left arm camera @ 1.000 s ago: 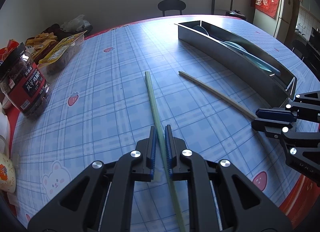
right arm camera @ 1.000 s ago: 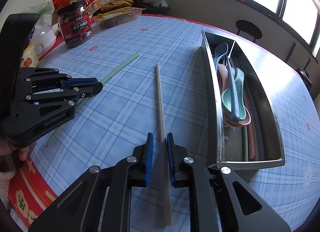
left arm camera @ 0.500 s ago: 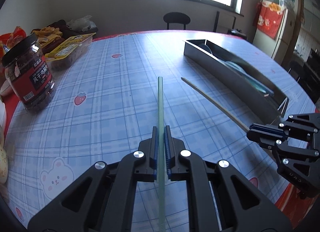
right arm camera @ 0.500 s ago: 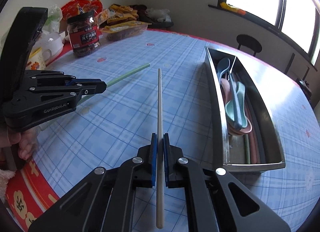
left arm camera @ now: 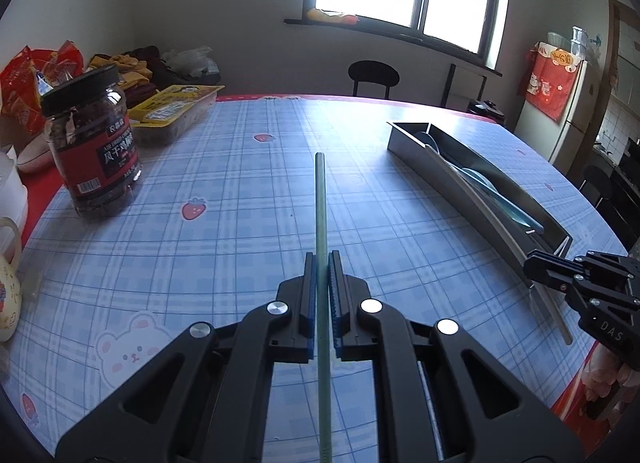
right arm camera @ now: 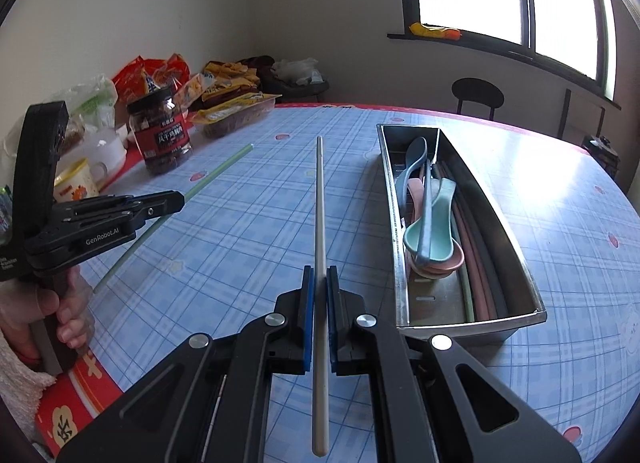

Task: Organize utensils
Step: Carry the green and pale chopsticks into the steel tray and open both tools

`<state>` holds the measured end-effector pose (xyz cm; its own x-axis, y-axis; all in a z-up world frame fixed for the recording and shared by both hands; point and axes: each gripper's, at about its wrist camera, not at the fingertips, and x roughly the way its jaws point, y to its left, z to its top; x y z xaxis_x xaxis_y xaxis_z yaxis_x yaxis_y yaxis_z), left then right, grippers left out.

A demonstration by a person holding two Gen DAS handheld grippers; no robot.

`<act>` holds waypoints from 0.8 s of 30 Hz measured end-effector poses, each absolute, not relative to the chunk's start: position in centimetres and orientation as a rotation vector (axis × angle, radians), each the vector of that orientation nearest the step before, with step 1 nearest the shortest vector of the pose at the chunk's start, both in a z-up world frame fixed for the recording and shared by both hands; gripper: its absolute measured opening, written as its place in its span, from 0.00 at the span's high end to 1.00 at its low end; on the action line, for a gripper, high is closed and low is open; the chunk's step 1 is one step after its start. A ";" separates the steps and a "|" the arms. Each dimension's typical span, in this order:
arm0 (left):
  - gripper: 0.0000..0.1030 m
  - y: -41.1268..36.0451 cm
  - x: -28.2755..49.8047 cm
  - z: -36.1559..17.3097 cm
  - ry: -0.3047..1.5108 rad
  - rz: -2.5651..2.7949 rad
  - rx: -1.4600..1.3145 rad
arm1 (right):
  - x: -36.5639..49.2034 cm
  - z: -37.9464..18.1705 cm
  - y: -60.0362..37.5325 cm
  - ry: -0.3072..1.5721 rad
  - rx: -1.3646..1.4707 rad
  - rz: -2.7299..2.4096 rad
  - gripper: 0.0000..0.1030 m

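My left gripper [left arm camera: 319, 259] is shut on a green chopstick [left arm camera: 321, 207] and holds it above the table, pointing forward. It shows at the left of the right wrist view [right arm camera: 176, 199], with the green chopstick [right arm camera: 216, 171] sticking out of it. My right gripper [right arm camera: 320, 275] is shut on a cream chopstick [right arm camera: 319, 199], lifted off the table. It shows at the right of the left wrist view [left arm camera: 532, 263]. The steel utensil tray [right arm camera: 516, 255] holds spoons and several chopsticks; it also shows in the left wrist view [left arm camera: 448, 167].
A dark jar with a red label [left arm camera: 94, 151] stands at the left, with snack packs [left arm camera: 176, 111] behind it and a mug [right arm camera: 78, 183] near the edge. The table has a blue plaid cloth [left arm camera: 224, 231]. A chair [left arm camera: 372, 77] stands beyond the far edge.
Both grippers shut on their chopsticks and lifted them off the table. Both views now sit higher and more level.
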<state>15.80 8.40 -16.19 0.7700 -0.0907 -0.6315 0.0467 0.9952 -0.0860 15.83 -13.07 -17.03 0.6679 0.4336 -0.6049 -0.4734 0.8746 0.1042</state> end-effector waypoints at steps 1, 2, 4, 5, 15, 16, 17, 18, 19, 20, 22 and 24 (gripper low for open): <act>0.90 8.4 15.7 -16.1 0.682 -0.070 -0.062 | 15.7 -17.0 -13.2 0.662 -0.056 0.516 0.94; 0.90 8.3 15.7 -16.0 0.679 -0.064 -0.059 | 15.7 -16.9 -13.4 0.659 -0.044 0.524 0.94; 0.90 8.3 15.8 -16.1 0.694 -0.059 -0.067 | 15.7 -16.9 -13.7 0.654 -0.019 0.539 0.94; 0.90 8.4 15.9 -16.2 0.702 -0.054 -0.069 | 15.7 -16.8 -14.1 0.649 0.000 0.549 0.94; 0.90 7.4 15.5 -13.7 0.674 0.010 -0.086 | 18.0 -15.1 -17.2 0.688 0.181 0.685 0.94; 0.90 7.1 15.6 -13.3 0.668 0.009 -0.094 | 18.4 -14.8 -17.6 0.688 0.199 0.694 0.94; 0.90 6.8 15.8 -12.9 0.666 0.009 -0.103 | 19.0 -14.5 -18.0 0.682 0.213 0.699 0.94; 0.90 6.5 16.1 -12.6 0.665 0.007 -0.115 | 19.4 -14.1 -18.3 0.668 0.210 0.691 0.94; 0.90 6.1 16.5 -12.3 0.666 0.002 -0.134 | 19.8 -13.7 -18.5 0.647 0.198 0.678 0.94; 0.90 5.7 16.9 -12.1 0.667 -0.006 -0.155 | 20.4 -13.2 -18.7 0.623 0.187 0.663 0.94; 0.90 4.7 17.9 -11.6 0.671 -0.025 -0.207 | 21.8 -12.7 -19.4 0.604 0.205 0.646 0.94; 0.90 3.7 18.9 -11.4 0.673 -0.044 -0.255 | 23.3 -12.6 -20.4 0.591 0.238 0.624 0.94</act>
<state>18.85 3.68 -11.43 0.7820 -0.1221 -0.6112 -0.0420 0.9681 -0.2471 23.27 -20.37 -12.61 0.6543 0.6104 -0.4465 -0.4790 0.7913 0.3800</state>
